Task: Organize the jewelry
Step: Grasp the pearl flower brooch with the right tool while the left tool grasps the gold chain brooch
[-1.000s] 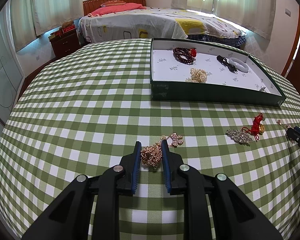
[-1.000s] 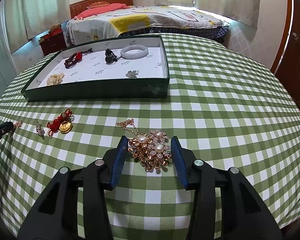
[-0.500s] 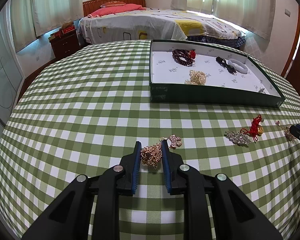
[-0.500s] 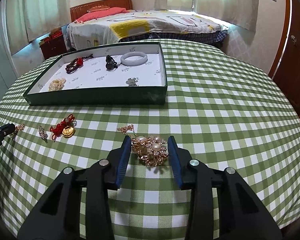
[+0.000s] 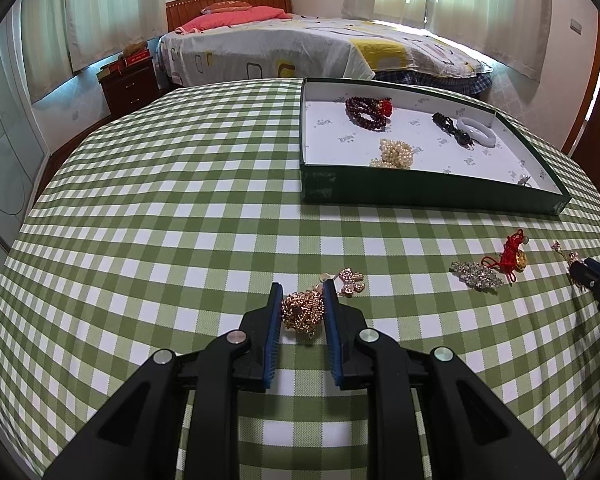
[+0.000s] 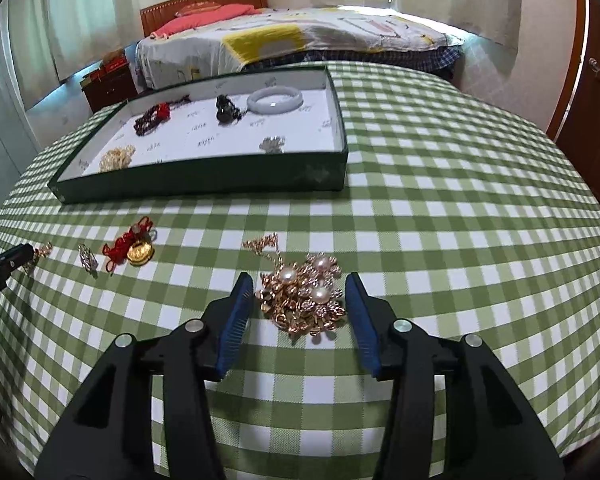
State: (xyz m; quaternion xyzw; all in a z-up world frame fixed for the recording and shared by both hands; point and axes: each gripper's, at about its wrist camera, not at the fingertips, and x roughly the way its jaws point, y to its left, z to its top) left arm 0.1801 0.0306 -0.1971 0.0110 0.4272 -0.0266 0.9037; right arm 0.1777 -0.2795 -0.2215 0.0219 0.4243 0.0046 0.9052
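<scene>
— Gold beads first: what have you got on the left?

— Blue-padded left fingers (image 5: 299,300) are pressed in on a small gold beaded cluster (image 5: 302,311), which sits on the green-and-white checked surface (image 5: 160,220). A little rose-gold charm (image 5: 350,282) lies just beyond the fingertips.

— And the right?

— My right fingers (image 6: 300,294) stand apart on either side of a gold floral brooch with three pearls (image 6: 306,298); neither pad touches it. They have just been opening, and the brooch lies loose on the cloth with its chain trailing away from me.

— What lies between your two hands?

— A silver rhinestone brooch (image 5: 476,275) and, just beside it, a red knotted cord with a gold pendant (image 5: 510,256).

— Farther out?

— The dark green tray with a white lining (image 5: 420,196). In it lie a cream pearl strand (image 5: 394,153) near the front wall, a dark red bead bracelet (image 5: 366,109), a black bead piece (image 5: 450,126), a white bangle (image 5: 480,132) touching that, and a small silver piece (image 6: 272,144) near the front right corner.
</scene>
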